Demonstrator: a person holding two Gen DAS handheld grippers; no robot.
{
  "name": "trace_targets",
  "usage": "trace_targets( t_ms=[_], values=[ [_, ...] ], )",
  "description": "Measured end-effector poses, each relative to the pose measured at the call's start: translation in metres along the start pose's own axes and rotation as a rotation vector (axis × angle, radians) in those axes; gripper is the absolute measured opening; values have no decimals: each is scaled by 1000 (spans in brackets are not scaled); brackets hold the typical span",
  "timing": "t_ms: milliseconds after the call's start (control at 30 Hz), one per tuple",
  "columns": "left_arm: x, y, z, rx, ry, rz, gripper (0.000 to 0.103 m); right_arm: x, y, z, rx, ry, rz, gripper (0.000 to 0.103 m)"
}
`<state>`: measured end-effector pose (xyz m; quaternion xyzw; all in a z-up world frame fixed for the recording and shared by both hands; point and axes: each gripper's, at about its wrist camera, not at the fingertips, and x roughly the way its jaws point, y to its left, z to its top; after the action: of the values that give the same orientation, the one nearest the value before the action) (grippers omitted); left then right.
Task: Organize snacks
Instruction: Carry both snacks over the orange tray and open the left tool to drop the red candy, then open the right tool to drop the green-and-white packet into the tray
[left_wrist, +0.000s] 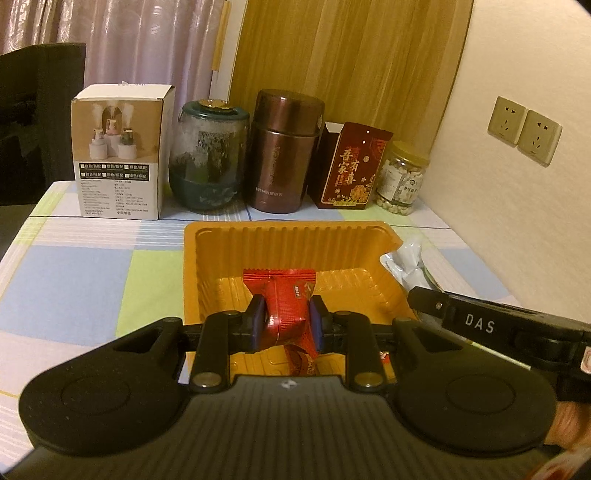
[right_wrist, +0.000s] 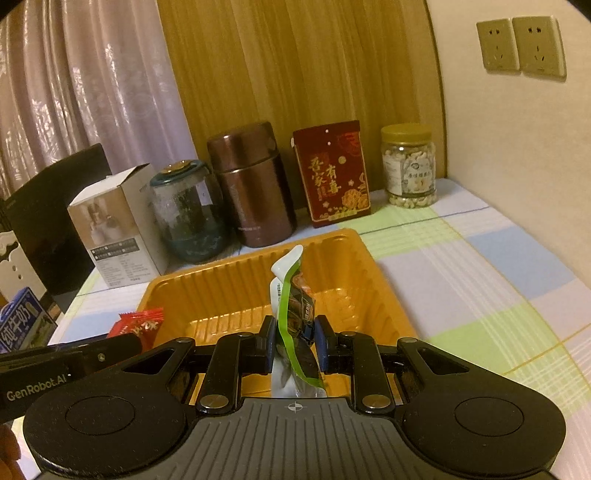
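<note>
Left gripper (left_wrist: 287, 320): level, pointing forward over the tray's near edge; blue pads pinch a red packet (left_wrist: 286, 299) at mid-body, its crimped end fanned out above the tray floor.
Right gripper (right_wrist: 296, 336): level, just right of the left one; pads clamp a green-edged pouch (right_wrist: 295, 306) standing upright, white top curling over the tray.
Tray (left_wrist: 221, 258): orange, ribbed walls, on the checked cloth (left_wrist: 74, 280); both snacks are held above it, whether either touches the floor cannot be told.
Back row, left to right: white box (left_wrist: 122, 155), glass jar (left_wrist: 208, 158), brown flask (left_wrist: 282, 155), red box (left_wrist: 351, 170), nut jar (left_wrist: 400, 177) holding pale pieces.
</note>
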<state>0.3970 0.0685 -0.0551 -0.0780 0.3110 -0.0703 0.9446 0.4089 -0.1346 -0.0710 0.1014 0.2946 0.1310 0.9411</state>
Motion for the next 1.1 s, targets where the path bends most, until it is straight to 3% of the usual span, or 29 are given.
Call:
trace_targets(
  t_ms=[167, 267, 1100],
  values=[
    [8, 3, 2, -19, 8, -1, 24, 3, 0, -1, -1, 5, 4, 22],
    [9, 8, 3, -44, 7, 5, 34, 3, 0, -1, 2, 6, 4, 22],
    [1, 21, 3, -47, 6, 56, 35, 10, 11, -1, 15, 6, 64, 22]
  ],
)
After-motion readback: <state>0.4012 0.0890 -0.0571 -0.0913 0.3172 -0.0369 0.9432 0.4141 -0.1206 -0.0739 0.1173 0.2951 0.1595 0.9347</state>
